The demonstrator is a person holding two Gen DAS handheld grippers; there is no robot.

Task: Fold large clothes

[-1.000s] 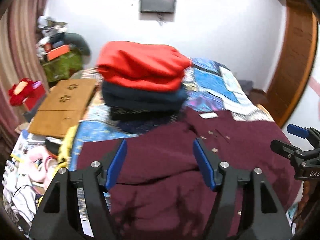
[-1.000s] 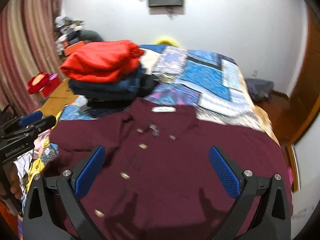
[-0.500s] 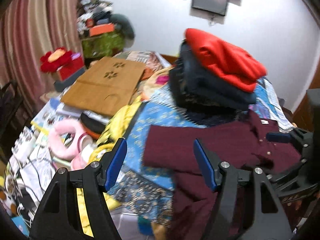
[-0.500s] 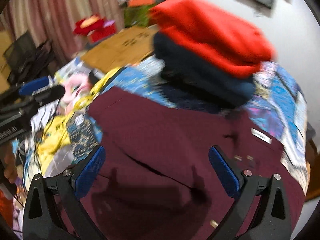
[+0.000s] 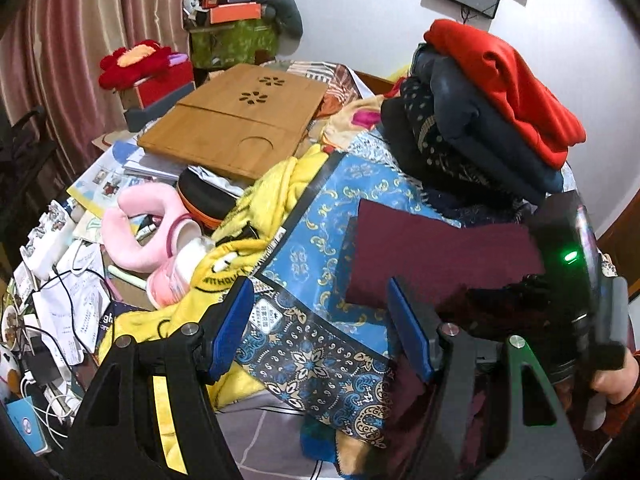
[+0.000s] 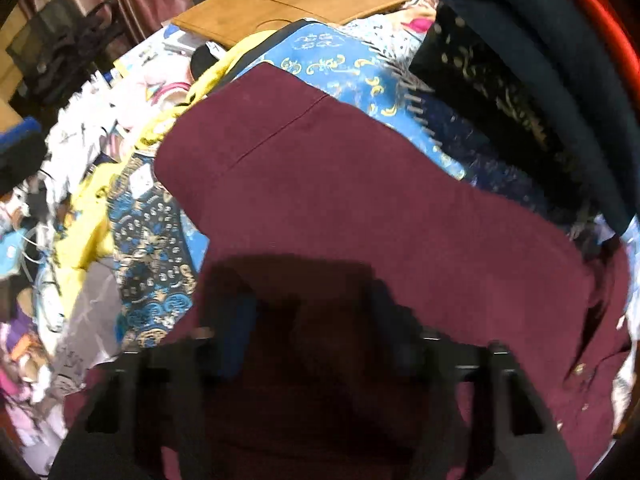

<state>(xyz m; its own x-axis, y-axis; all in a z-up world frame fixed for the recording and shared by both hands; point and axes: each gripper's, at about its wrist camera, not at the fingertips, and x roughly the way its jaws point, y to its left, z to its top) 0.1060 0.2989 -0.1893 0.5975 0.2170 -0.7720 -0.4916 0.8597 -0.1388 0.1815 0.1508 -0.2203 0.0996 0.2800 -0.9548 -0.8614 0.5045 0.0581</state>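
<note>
A maroon button shirt lies spread on the blue patterned bed cover, one sleeve stretched toward the left. My right gripper is low over the shirt's body, blurred and in shadow. Its jaws are closing with maroon cloth between them. My left gripper is open and empty, over the patterned cover just left of the sleeve's end. The right gripper's black body shows in the left wrist view, with a hand on it.
A stack of folded clothes, red on top, stands behind the shirt. A wooden lap tray, yellow blanket, pink neck pillow, papers and cables crowd the left side. The curtain and stacked boxes are beyond.
Both grippers swung left and sank toward the bed. The right one dropped close onto the shirt and its jaws narrowed. The left one moved off the shirt's body to the sleeve's end.
</note>
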